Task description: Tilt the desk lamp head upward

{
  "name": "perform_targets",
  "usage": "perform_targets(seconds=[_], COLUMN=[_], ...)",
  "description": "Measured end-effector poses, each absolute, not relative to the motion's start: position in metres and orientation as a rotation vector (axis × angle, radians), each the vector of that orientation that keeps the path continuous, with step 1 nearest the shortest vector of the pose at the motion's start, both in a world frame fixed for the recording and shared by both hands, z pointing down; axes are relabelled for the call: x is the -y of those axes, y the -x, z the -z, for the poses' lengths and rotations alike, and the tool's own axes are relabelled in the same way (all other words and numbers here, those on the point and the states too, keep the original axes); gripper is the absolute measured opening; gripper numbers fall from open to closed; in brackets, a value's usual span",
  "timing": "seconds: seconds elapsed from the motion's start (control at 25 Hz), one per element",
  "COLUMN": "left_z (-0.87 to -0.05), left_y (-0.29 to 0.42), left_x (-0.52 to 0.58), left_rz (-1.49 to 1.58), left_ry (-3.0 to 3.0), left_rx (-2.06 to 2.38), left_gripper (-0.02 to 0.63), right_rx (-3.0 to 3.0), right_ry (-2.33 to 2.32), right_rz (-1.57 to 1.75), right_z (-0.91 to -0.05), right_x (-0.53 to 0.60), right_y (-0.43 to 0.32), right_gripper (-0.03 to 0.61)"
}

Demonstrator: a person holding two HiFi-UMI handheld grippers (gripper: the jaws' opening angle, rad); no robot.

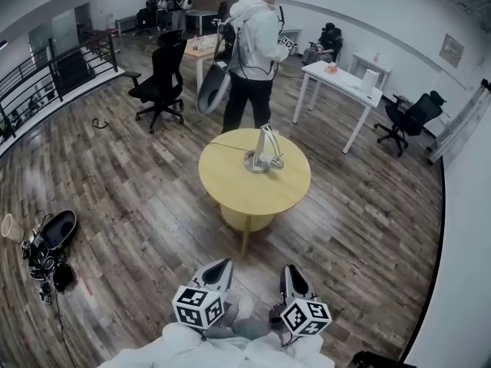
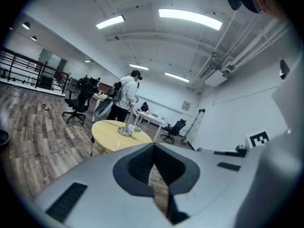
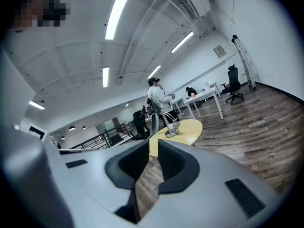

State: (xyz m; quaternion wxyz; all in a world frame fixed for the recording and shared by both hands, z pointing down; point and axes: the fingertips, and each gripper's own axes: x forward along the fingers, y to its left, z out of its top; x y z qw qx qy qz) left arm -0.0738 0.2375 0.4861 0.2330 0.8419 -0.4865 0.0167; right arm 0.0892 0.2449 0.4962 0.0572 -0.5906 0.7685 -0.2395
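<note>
A silver desk lamp (image 1: 263, 153) stands on a round yellow table (image 1: 230, 182) in the middle of the room, its head bent down towards its base. Both grippers hang low near my body, well short of the table. My left gripper (image 1: 219, 267) has its pads meeting at the tips, with nothing between them. My right gripper (image 1: 292, 271) stands a narrow way open and empty. The left gripper view shows the lamp (image 2: 128, 126) and table (image 2: 111, 136) far ahead beyond the gripper (image 2: 153, 149). In the right gripper view the lamp (image 3: 172, 128) also sits far ahead of the gripper (image 3: 153, 148).
A person (image 1: 253, 44) stands just behind the round table. A black office chair (image 1: 161, 79) is at the back left, a white desk (image 1: 337, 83) and another chair (image 1: 406, 117) at the right. Bags (image 1: 50, 248) lie on the wooden floor at the left.
</note>
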Motion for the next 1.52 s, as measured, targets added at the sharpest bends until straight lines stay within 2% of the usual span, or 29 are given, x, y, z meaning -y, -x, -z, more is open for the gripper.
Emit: perform_targets(seconds=[0.44, 1.28, 1.52], left_z=[-0.485, -0.484, -0.496], left_y=[0.064, -0.002, -0.001], left_x=[-0.153, -0.002, 0.025], left_rz=[-0.039, -0.045, -0.093], left_ry=[-2.293, -2.287, -2.254], left_rx=[1.381, 1.402, 1.411], left_gripper=[-0.002, -0.002, -0.002], right_rx=[-2.352, -2.319, -2.319], right_ry=[1.755, 1.781, 1.766], right_rz=[0.714, 0.718, 0.768], right_z=[-0.493, -0.496, -0.511], right_x=[-0.157, -0.005, 0.026], right_y=[-0.103, -0.187, -0.186], right_gripper=[0.063, 0.063, 0.063])
